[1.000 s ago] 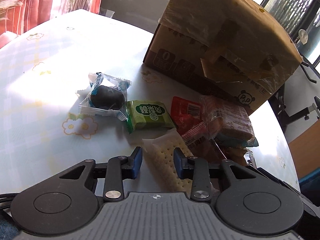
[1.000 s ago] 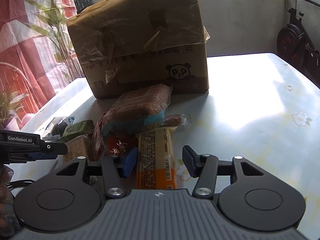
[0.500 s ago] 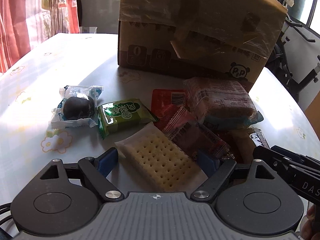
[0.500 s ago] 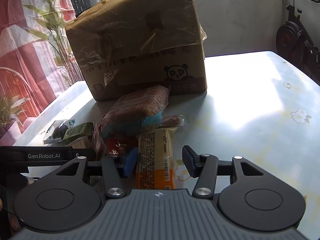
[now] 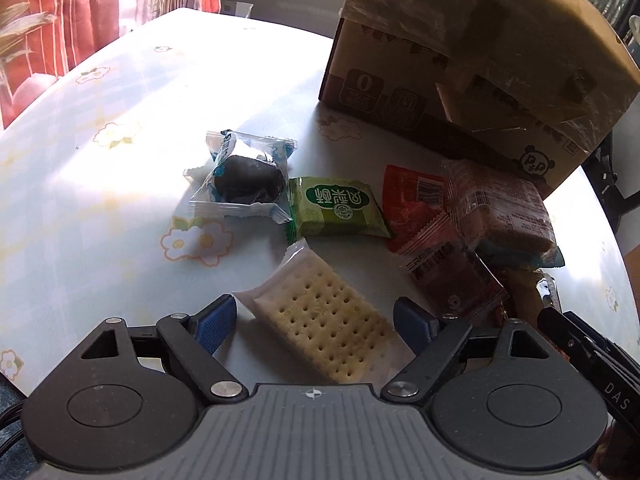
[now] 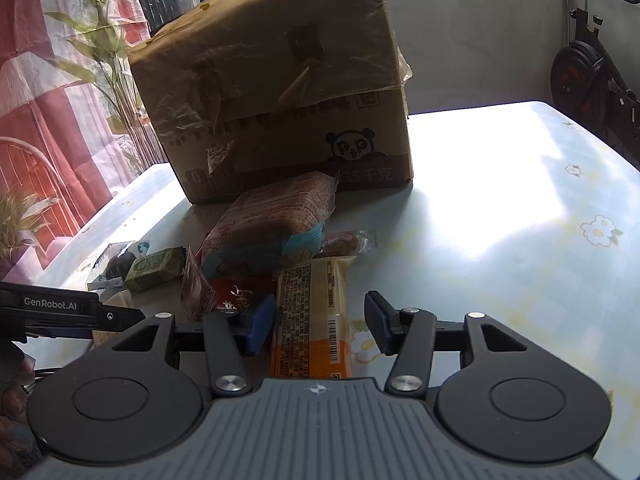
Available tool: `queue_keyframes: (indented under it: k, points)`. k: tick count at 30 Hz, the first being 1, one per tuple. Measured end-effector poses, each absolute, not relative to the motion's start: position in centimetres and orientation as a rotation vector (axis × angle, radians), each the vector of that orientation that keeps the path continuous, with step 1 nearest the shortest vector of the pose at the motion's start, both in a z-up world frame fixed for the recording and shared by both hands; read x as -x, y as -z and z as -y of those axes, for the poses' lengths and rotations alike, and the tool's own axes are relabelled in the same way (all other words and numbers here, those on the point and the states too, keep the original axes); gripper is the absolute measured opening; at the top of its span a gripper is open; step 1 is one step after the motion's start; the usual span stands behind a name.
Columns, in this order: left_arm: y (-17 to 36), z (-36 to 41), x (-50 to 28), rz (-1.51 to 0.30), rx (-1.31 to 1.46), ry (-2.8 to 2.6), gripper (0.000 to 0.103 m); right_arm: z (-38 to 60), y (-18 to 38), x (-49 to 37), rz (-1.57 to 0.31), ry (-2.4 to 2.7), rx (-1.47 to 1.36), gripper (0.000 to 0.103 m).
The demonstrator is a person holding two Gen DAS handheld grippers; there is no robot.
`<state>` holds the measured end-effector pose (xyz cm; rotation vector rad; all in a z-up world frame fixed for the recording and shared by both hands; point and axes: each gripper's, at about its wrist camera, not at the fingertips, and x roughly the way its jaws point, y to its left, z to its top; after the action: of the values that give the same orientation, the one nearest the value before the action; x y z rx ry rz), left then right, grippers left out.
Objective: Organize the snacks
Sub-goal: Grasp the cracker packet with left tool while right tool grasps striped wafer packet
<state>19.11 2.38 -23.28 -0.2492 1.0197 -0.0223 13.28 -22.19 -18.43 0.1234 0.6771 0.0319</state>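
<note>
Both grippers are lined up on a packet each, so the step in hand looks like the first pick of the sort, with nothing lifted yet.

In the left wrist view, going left to right across the middle of the frame: the dark cake in clear wrap lies on the flowered tablecloth, the green packet just beside it, then the red sachets and the brown bread pack heaped on them at the right, with the cardboard box filling the upper right. At lower centre, the left gripper stands wide open with the cracker packet lying slantwise between its blue pads, neither pad touching it as far as I can tell.

In the right wrist view, the same heap sits left of centre below the box, and the right gripper is open around the near end of the orange-and-yellow packet, the left pad close to it, the right pad apart.

The next move probably calls for closing squarely on the cracker's long edges; it looks brittle, so a light squeeze.

Against a second ago, the left jaws have spread from narrow to wide, and this view has swung between frames. The right gripper and its packet are unchanged.
</note>
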Motion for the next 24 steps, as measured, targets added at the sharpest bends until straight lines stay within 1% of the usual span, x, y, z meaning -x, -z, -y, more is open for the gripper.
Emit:
queue_keyframes:
  k: [1, 3, 5, 6, 7, 8, 12, 15, 17, 19, 23, 24]
  points:
    - [23.2, -2.9, -19.2, -1.022, 0.281, 0.012, 0.083, 22.2, 18.4, -13.3, -0.677, -0.032, -0.124, 0.053]
    - [23.1, -3.0, -19.5, -1.016, 0.267, -0.002, 0.069, 22.2, 18.4, -13.3, -0.677, -0.032, -0.124, 0.053]
    - [23.2, -3.0, -19.8, -0.998, 0.267, 0.023, 0.065, 22.2, 18.4, -13.3, -0.677, -0.032, -0.124, 0.053]
    - [23.2, -3.1, -20.1, -0.985, 0.267, 0.026, 0.061, 22.2, 18.4, -13.3, -0.677, -0.033, -0.124, 0.053]
    - [23.3, -3.0, -20.5, -0.976, 0.260, 0.038, 0.060, 22.2, 18.4, -13.3, -0.676, -0.033, -0.124, 0.053]
    - [23.3, -2.9, -20.9, -0.970, 0.245, 0.045, 0.057, 22.2, 18.4, -13.2, -0.675, -0.032, -0.123, 0.053]
    - [23.6, -1.3, -23.0, -0.936, 0.115, 0.096, 0.051, 22.2, 18.4, -13.1, -0.674, -0.028, -0.125, 0.053]
    - [24.1, 0.0, -24.4, -0.899, 0.040, 0.130, 0.052, 22.3, 18.4, -13.0, -0.674, -0.028, -0.124, 0.053]
    - [24.0, 0.1, -24.8, -0.901, 0.050, 0.143, 0.052, 22.3, 18.4, -13.0, -0.672, -0.029, -0.123, 0.052]
    - [23.8, -0.4, -24.7, -0.912, 0.101, 0.147, 0.057, 22.4, 18.3, -12.9, -0.670, -0.034, -0.123, 0.049]
    - [23.2, -0.6, -22.9, -0.893, 0.115, 0.128, 0.069, 22.5, 18.5, -13.1, -0.677, -0.046, -0.131, 0.049]
    - [23.2, -0.5, -22.3, -0.883, 0.109, 0.120, 0.070, 22.4, 18.5, -13.2, -0.679, -0.050, -0.127, 0.049]
